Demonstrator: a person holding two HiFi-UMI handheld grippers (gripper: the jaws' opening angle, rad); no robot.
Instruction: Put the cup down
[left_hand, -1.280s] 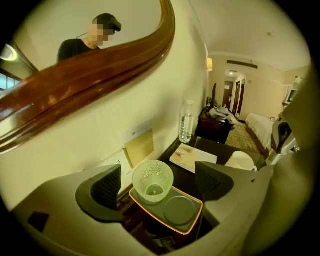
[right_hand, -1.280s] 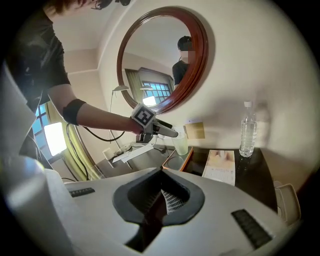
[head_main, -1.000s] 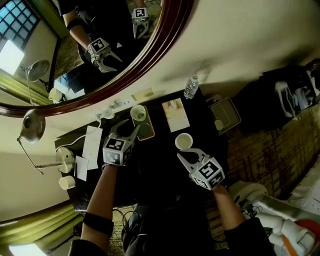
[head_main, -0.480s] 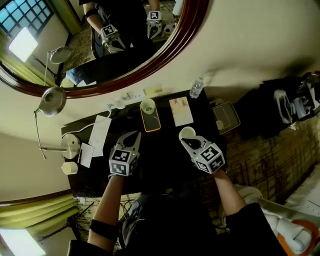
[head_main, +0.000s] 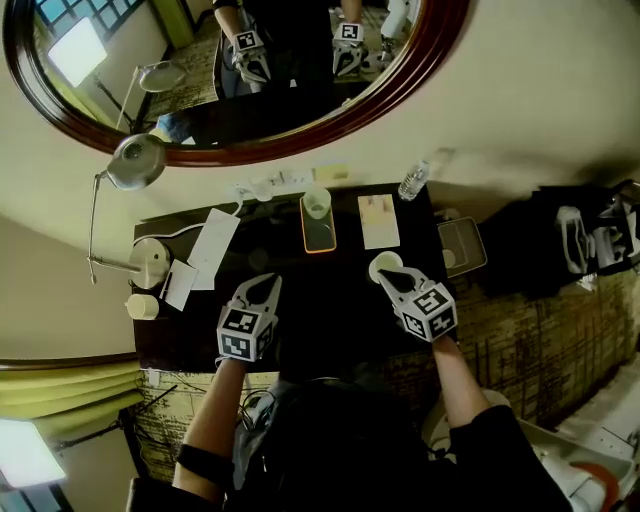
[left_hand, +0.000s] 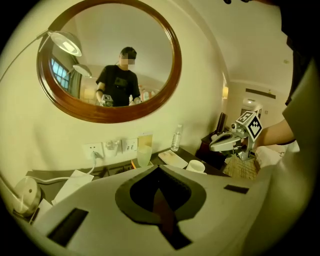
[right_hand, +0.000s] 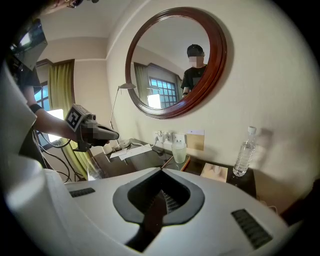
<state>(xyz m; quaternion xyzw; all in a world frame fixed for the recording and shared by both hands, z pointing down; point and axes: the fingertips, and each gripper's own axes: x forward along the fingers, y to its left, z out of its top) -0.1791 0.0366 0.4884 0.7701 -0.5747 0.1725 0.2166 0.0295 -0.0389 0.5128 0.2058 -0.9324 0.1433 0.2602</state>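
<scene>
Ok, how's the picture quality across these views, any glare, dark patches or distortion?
Head view: the desk is nearly black, and the mirror reflects a blown-out window. Left gripper view: strong fisheye, black corners, yellowish cast. Right gripper view: same fisheye bending, no obvious blur.

Hotel-style room: oval wall mirror (head_main: 200, 100), desk lamp (head_main: 137, 162), curtains (head_main: 60, 385).

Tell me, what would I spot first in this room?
The big oval mirror on the wall, with the person reflected in it. Below, on the dark desk, a pale cup stands on an orange tray. Nearer, the left claw and right claw are both shut and empty.
</scene>
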